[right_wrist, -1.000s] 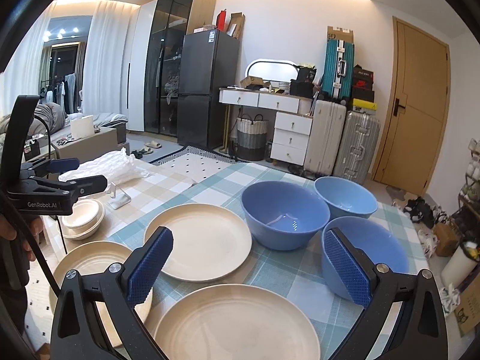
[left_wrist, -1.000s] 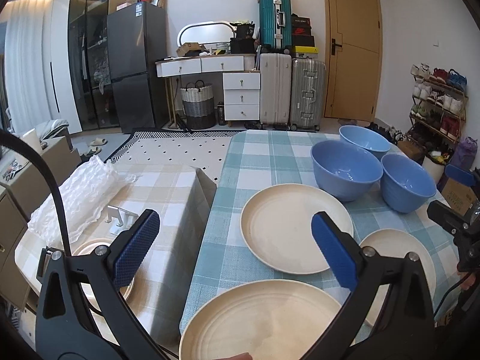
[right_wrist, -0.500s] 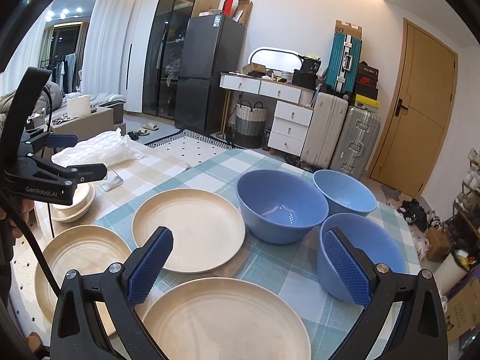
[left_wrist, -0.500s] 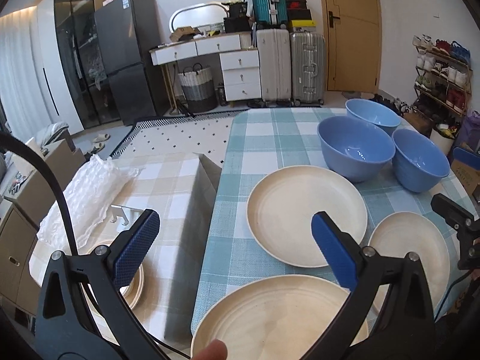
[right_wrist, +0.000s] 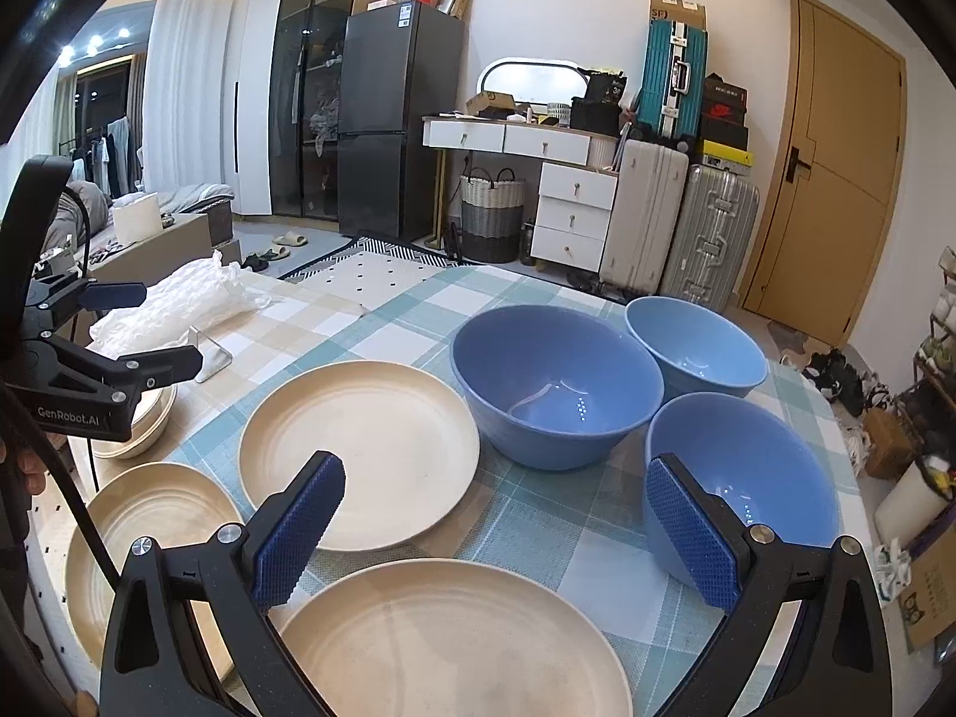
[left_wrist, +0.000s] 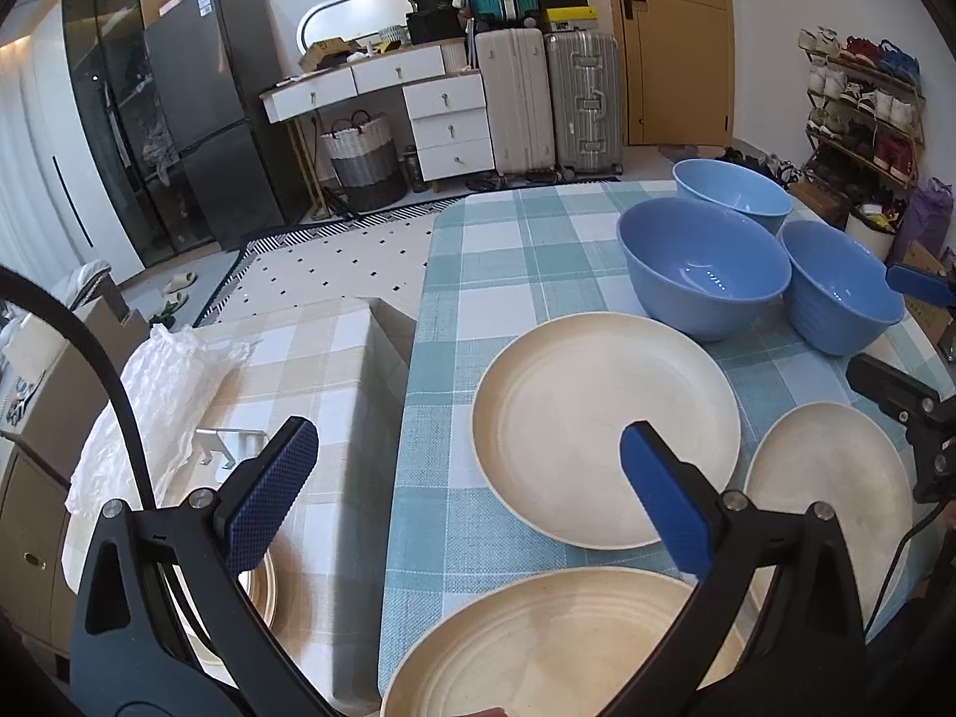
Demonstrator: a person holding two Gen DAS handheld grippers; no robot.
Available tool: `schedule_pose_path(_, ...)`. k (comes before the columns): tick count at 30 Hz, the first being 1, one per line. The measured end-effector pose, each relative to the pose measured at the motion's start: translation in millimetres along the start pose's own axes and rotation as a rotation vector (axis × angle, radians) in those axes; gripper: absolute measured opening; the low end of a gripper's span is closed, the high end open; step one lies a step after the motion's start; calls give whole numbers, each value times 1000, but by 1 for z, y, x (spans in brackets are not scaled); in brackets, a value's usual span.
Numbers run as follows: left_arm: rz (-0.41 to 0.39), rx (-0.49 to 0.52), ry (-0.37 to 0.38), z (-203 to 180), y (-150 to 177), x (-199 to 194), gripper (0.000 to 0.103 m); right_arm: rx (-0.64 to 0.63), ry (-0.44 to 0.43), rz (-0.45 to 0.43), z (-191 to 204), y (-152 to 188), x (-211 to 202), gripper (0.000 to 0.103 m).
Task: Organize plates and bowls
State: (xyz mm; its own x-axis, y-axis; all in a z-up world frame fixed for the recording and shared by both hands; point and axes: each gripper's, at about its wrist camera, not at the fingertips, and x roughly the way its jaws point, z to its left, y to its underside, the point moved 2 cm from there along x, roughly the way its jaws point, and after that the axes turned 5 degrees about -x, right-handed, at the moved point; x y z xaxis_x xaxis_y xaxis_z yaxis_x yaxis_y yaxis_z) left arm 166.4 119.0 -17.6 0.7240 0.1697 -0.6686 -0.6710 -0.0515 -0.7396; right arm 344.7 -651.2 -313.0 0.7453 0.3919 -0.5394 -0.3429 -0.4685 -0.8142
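Note:
Three cream plates lie on the blue-checked table (right_wrist: pixel 538 532): a middle plate (left_wrist: pixel 603 424) (right_wrist: pixel 358 454), a near plate (left_wrist: pixel 538 645) (right_wrist: pixel 149 532) and a right plate (left_wrist: pixel 830 490) (right_wrist: pixel 454 639). Three blue bowls stand behind: a large bowl (left_wrist: pixel 702 275) (right_wrist: pixel 555 382), a far bowl (left_wrist: pixel 732 191) (right_wrist: pixel 696 346) and a right bowl (left_wrist: pixel 836 293) (right_wrist: pixel 741 478). My left gripper (left_wrist: pixel 460 496) is open and empty above the table's left edge. My right gripper (right_wrist: pixel 490 538) is open and empty above the near plates.
A lower side table with a beige checked cloth (left_wrist: pixel 287 370) stands to the left, holding bubble wrap (left_wrist: pixel 161 394), a metal stand (left_wrist: pixel 230 442) and stacked cream bowls (right_wrist: pixel 137 424). Suitcases, a dresser and a fridge line the far wall.
Both grippers have tilted down and moved closer over the table, so the plates and bowls look larger. Both stay open.

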Motion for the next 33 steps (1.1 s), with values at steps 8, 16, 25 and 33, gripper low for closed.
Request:
schedule_pose_path(8, 87, -30, 60, 11, -12, 31, 101, 48, -32, 43, -8, 2, 14, 103)
schedule_pose_path(16, 150, -42, 81, 12, -11, 58, 101, 86, -103, 131, -9, 5, 39, 103)
schedule_pose_path(25, 206, -43, 93, 12, -8, 86, 97, 136, -183, 212, -12, 5, 64, 103)
schedule_pose_path(33, 248, -64, 114, 15, -2, 108, 97, 167, -228, 275, -10, 7, 85, 103)
